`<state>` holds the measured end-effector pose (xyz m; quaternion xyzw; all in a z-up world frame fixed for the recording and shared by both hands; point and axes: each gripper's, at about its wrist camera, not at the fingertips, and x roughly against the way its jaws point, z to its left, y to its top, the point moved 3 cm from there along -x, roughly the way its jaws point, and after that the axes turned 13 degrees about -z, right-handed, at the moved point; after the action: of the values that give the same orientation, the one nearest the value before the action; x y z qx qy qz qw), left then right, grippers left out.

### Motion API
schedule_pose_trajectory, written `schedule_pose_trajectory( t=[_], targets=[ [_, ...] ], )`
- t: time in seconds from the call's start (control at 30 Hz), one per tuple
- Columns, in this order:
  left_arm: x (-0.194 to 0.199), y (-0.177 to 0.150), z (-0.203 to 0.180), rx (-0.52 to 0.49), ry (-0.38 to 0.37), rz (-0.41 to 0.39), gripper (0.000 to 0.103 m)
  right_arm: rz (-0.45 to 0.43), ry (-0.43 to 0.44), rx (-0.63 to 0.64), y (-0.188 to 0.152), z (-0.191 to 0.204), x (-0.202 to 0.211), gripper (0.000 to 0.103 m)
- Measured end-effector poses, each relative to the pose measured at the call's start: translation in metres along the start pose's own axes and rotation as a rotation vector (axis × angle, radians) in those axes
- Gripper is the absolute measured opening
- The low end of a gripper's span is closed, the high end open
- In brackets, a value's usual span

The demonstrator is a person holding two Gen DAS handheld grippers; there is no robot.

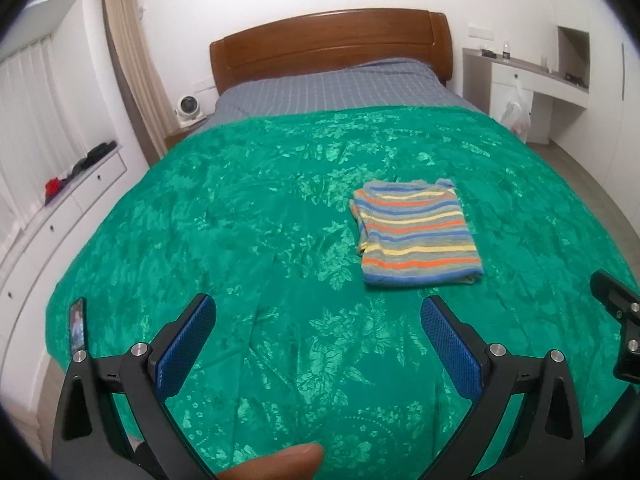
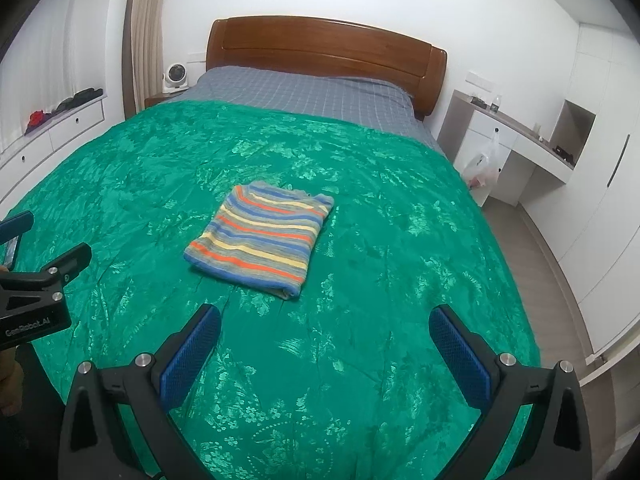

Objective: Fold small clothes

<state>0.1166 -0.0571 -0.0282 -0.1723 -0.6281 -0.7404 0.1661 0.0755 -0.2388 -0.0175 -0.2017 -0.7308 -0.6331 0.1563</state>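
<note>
A small striped garment (image 1: 416, 236) (image 2: 260, 238) in grey, blue, orange and yellow lies folded into a neat rectangle on the green bedspread (image 1: 240, 220) (image 2: 400, 240). My left gripper (image 1: 318, 314) hovers open above the spread, short of the garment and to its left. My right gripper (image 2: 325, 326) is open as well, held back from the garment's near edge. Nothing sits between either pair of blue pads. Part of the right gripper shows at the left wrist view's right edge, and the left gripper's body at the right wrist view's left edge.
A wooden headboard (image 1: 332, 36) and grey checked sheet (image 1: 340, 84) lie beyond. White drawers (image 1: 60, 216) run along the left wall, a white desk (image 2: 520, 140) with a hanging plastic bag (image 2: 482, 164) stands right. A phone (image 1: 78, 326) lies at the bed's left edge. A fingertip (image 1: 280, 464) shows below.
</note>
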Motion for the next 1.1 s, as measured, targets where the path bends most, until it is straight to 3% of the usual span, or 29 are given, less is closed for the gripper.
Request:
schedule_pose_trajectory(
  t=[0.27,0.4,0.6,1.1],
  targets=[
    [-0.002,0.0,0.001,0.033,-0.015,0.03,0.103,0.003,0.023,-0.017,0.002,0.002,0.001,0.103],
    [-0.005,0.0,-0.001,0.018,0.023,0.049,0.103,0.015,0.03,-0.023,0.004,0.002,0.001,0.103],
    [-0.009,0.001,-0.004,0.023,-0.014,0.078,0.103,0.02,0.026,-0.026,0.006,0.001,0.0,0.103],
    [-0.012,0.005,-0.004,0.041,-0.012,0.081,0.103,0.034,0.03,-0.042,0.008,0.0,-0.005,0.103]
  ],
)
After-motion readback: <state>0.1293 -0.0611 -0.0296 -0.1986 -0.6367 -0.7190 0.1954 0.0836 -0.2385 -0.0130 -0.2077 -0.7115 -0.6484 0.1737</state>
